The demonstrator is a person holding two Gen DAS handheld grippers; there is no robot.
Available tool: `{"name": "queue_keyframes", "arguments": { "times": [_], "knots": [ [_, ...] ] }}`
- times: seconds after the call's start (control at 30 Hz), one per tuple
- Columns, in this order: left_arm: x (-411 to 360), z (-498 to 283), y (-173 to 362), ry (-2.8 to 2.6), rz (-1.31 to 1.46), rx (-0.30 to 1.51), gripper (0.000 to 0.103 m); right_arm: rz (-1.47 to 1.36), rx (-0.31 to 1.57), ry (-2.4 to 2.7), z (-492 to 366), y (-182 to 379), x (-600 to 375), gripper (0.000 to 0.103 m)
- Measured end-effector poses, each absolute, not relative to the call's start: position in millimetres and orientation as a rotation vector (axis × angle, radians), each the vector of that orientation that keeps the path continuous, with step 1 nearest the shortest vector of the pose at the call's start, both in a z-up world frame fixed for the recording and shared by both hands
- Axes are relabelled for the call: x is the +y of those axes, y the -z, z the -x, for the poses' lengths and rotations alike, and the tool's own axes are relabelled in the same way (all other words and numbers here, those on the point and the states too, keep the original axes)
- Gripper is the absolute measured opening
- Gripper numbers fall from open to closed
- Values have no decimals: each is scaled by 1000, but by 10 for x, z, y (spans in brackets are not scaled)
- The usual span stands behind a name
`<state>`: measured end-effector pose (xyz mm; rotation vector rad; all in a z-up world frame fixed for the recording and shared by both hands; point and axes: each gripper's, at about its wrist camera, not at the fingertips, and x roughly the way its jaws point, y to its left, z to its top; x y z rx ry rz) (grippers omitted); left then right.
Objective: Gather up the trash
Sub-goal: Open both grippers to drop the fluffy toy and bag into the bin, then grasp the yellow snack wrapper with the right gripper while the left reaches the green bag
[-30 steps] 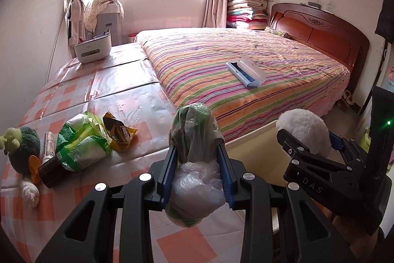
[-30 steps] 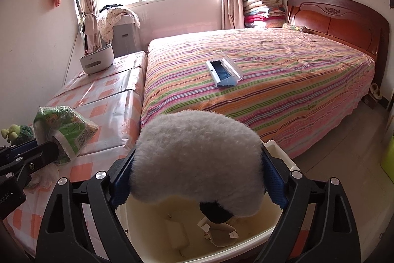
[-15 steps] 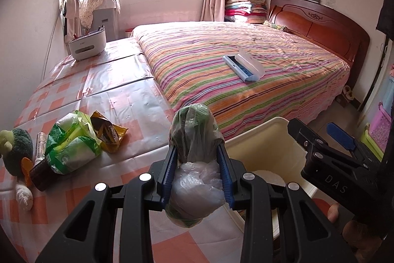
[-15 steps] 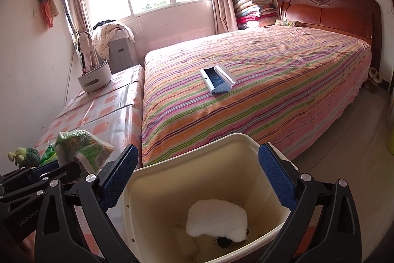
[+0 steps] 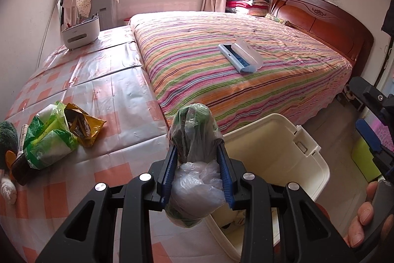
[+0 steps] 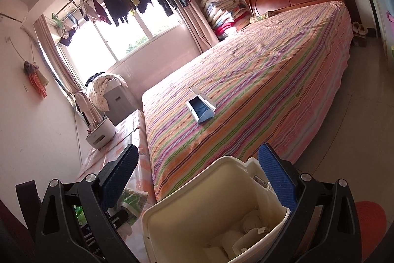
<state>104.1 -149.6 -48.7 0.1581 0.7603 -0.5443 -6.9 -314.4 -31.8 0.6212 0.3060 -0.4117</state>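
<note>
My left gripper (image 5: 197,152) is shut on a crumpled plastic bag (image 5: 194,139), green above and clear white below, held over the checked tabletop just left of the cream bin (image 5: 290,152). My right gripper (image 6: 197,159) stands wide open and rolled to one side, with nothing between its blue pads (image 6: 275,174). Below it the bin (image 6: 187,211) holds white and pale trash (image 6: 248,228). In the left wrist view the right gripper (image 5: 369,130) shows at the right edge, carried by a hand (image 5: 364,216).
A green and white bag (image 5: 49,139), a yellow wrapper (image 5: 83,125), a dark tube and a green plush toy (image 5: 7,139) lie on the table's left. A blue and white case (image 5: 241,56) rests on the striped bed (image 5: 246,70). A white box (image 5: 80,33) stands far back.
The right gripper opened and dropped the white fluffy ball into the bin, then rolled and drew back to the right. The left gripper carried the plastic bag closer to the bin.
</note>
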Motion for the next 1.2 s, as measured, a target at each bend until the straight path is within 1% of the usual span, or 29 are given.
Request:
{"name": "queue_keyframes", "arguments": {
  "times": [0.27, 0.53, 0.73, 0.77, 0.83, 0.87, 0.93, 0.97, 1.0, 1.2],
  "knots": [
    [-1896, -1001, 669, 617, -198, 803, 32, -656, 256, 431, 153, 333, -3318, 96],
    [-2003, -929, 660, 688, -200, 826, 32, -750, 216, 498, 277, 432, -3571, 96],
    [-2032, -794, 629, 732, -233, 819, 32, -702, 207, 509, 263, 398, -3482, 96],
    [-2045, -770, 623, 745, -246, 819, 35, -695, 210, 504, 250, 397, -3462, 96],
    [-2055, -718, 598, 759, -270, 804, 35, -681, 219, 499, 224, 395, -3416, 96],
    [-2050, -691, 576, 761, -280, 789, 36, -677, 220, 500, 220, 392, -3404, 96],
    [-2016, -640, 521, 753, -296, 757, 50, -671, 212, 506, 234, 375, -3392, 96],
    [-1979, -622, 487, 744, -296, 739, 61, -664, 208, 512, 242, 365, -3379, 96],
    [-1932, -611, 452, 731, -294, 722, 63, -657, 204, 519, 247, 360, -3370, 96],
    [-1453, -719, 249, 641, -249, 664, 67, -606, 221, 512, 169, 337, -3226, 96]
  ]
}}
